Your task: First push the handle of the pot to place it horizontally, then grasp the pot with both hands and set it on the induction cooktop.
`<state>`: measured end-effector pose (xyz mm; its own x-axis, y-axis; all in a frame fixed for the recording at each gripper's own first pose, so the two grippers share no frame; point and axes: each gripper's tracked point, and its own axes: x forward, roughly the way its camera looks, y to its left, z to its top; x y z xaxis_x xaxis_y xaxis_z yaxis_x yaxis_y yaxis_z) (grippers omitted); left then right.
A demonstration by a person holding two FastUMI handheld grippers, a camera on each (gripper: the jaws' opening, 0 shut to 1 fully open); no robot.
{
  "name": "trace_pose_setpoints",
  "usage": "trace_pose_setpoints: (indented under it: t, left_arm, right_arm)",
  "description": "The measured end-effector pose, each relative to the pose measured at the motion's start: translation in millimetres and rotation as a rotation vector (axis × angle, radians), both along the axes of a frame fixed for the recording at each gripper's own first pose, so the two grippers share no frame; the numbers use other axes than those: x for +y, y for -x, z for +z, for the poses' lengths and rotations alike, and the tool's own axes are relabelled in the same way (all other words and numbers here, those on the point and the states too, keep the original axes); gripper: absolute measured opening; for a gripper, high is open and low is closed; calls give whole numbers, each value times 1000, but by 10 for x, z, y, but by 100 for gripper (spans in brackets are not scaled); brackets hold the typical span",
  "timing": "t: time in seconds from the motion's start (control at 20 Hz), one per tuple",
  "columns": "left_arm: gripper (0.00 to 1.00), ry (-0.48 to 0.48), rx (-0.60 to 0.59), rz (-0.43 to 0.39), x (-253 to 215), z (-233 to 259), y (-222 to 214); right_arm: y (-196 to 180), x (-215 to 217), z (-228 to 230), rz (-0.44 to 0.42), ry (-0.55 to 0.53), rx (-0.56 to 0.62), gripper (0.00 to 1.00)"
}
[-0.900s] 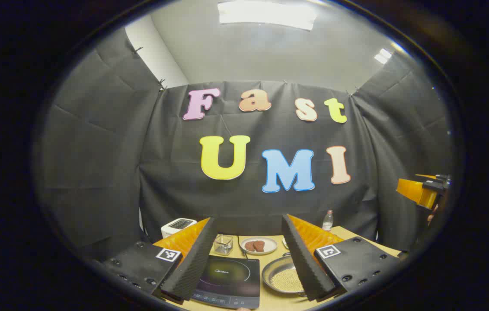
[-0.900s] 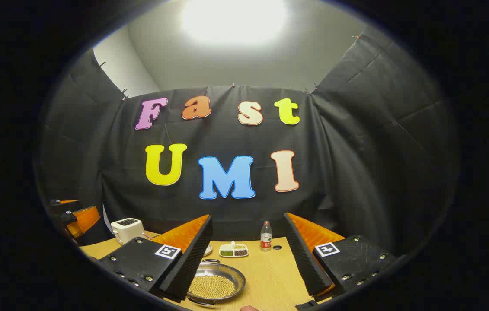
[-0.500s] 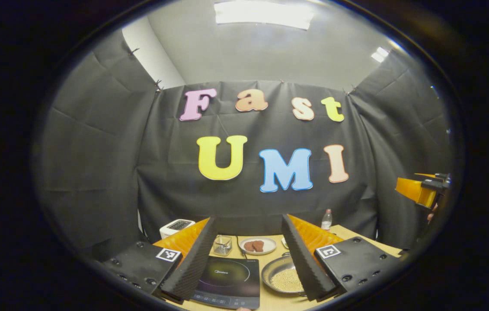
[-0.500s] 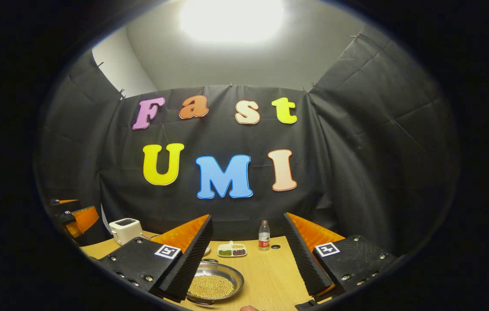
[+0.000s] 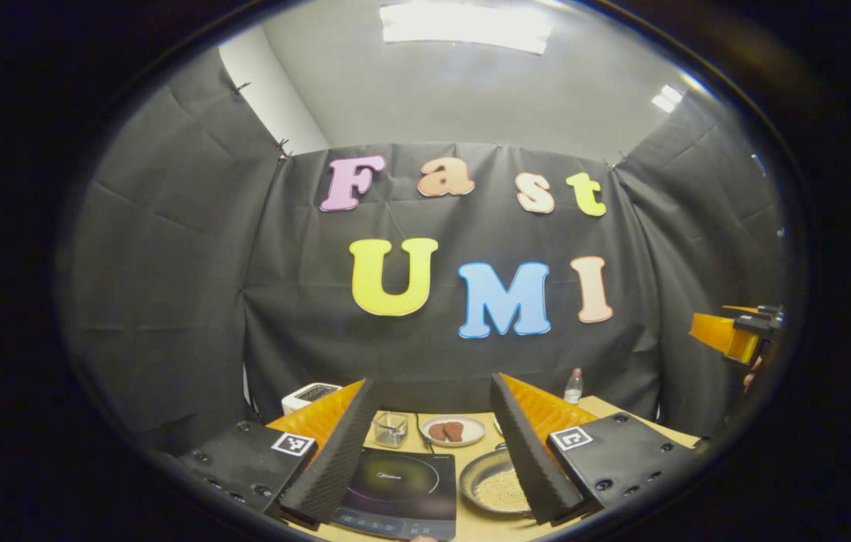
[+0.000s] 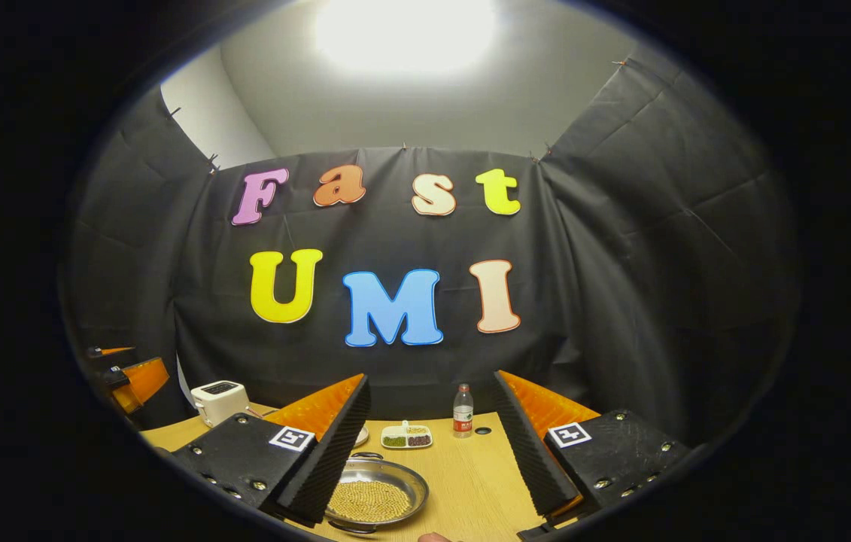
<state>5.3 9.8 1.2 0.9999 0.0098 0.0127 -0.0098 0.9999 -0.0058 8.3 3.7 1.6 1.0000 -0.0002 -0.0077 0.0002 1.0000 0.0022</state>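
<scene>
- Little has moved: both grippers hover above the table (image 6: 470,482), jaws wide apart, holding nothing.
- Pot (image 6: 376,495) sits just right of the cooktop (image 5: 399,489).
- Right gripper (image 6: 425,452) is nearer; pot lies low-left of it.
- Left gripper (image 5: 433,452) faces the cooktop.

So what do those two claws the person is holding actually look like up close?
Each claw, left and right, has two wedge-shaped fingers with ridged inner faces and orange ribbed backs. Each finger sits on a flat black plate studded with screws and bearing a small square black-and-white marker. In the left gripper view the other claw's orange and black body shows far right.
</scene>
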Motion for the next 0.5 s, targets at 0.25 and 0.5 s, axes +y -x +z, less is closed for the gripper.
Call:
trace_pose_setpoints:
  t: [0.25, 0.5]
  left_arm:
    - [100, -2, -1, 9, 53, -2, 21]
    - [99, -5, -5, 18, 97, 4, 53]
  right_arm:
    - [7, 34, 7, 8, 5, 0, 97]
    - [20, 43, -34, 10, 3, 23, 97]
